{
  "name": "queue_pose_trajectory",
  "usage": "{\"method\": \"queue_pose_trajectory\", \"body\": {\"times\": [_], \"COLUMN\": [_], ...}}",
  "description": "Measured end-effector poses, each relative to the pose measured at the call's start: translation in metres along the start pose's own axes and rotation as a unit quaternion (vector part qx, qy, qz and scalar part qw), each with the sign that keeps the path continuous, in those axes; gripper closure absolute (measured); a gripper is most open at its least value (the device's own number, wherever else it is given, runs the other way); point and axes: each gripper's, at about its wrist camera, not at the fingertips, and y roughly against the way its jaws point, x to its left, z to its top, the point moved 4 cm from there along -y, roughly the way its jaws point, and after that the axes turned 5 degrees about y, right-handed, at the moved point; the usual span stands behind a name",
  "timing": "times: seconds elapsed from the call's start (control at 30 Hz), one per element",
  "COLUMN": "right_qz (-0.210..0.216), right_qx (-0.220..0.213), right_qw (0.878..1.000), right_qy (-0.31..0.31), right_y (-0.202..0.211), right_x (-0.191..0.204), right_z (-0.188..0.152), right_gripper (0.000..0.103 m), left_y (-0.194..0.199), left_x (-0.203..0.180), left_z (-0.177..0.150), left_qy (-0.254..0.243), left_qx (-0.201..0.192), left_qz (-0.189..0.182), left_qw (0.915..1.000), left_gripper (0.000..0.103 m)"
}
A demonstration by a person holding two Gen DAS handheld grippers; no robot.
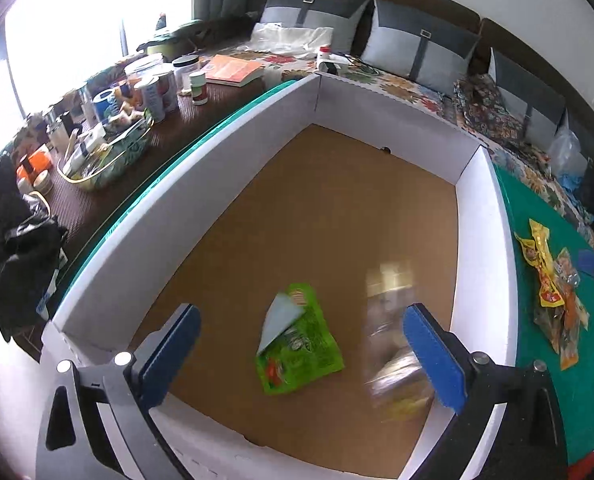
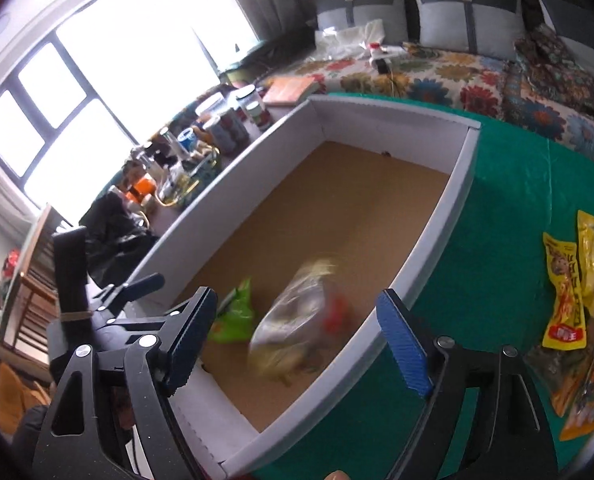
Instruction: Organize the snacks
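A white cardboard box (image 1: 233, 168) with a brown floor sits on the green table; it also shows in the right wrist view (image 2: 463, 172). Inside lie a green snack packet (image 1: 301, 344) (image 2: 237, 312) and a clear snack bag (image 1: 393, 344) (image 2: 305, 320), motion-blurred in both views. My left gripper (image 1: 301, 354) is open and empty above the box's near end. My right gripper (image 2: 297, 344) is open and empty above the box, with the clear bag between and below its fingers. A pile of yellow and orange snack packets (image 1: 553, 292) (image 2: 577, 304) lies on the green cloth right of the box.
A dark side table (image 1: 137, 128) left of the box holds cans, jars, a basket and a book. A floral sofa (image 2: 477, 76) with grey cushions is behind. The left gripper's body (image 2: 97, 304) shows at the box's left corner. The green cloth (image 2: 517, 200) is bare between box and packets.
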Motion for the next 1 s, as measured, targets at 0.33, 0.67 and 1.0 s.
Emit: {"method": "queue_pose_trajectory", "body": {"times": [0.33,0.67,1.0], "right_qz": [-0.182,-0.405,-0.445], "right_qx": [-0.077,-0.041,-0.049], "right_qw": [0.980,0.903,0.865], "right_qy": [0.013,-0.141,-0.225], "right_y": [0.083,0.200,0.246], "right_x": [-0.107,-0.300,-0.362], "right_z": [-0.085,-0.272,-0.324], "right_gripper": [0.018,0.018,0.018], "left_y": [0.053,0.052,-0.031], "left_x": [-0.091,-0.263,-0.321], "left_z": [-0.032,-0.134,-0.194], "left_qy": [-0.046,-0.189,-0.223], "left_qx": [-0.037,0.009,0.042], "left_qz": [-0.100,-0.189,-0.133], "left_qw": [0.9933,0.9635,0.9648], "left_gripper": [0.002,0.002,0.002]}}
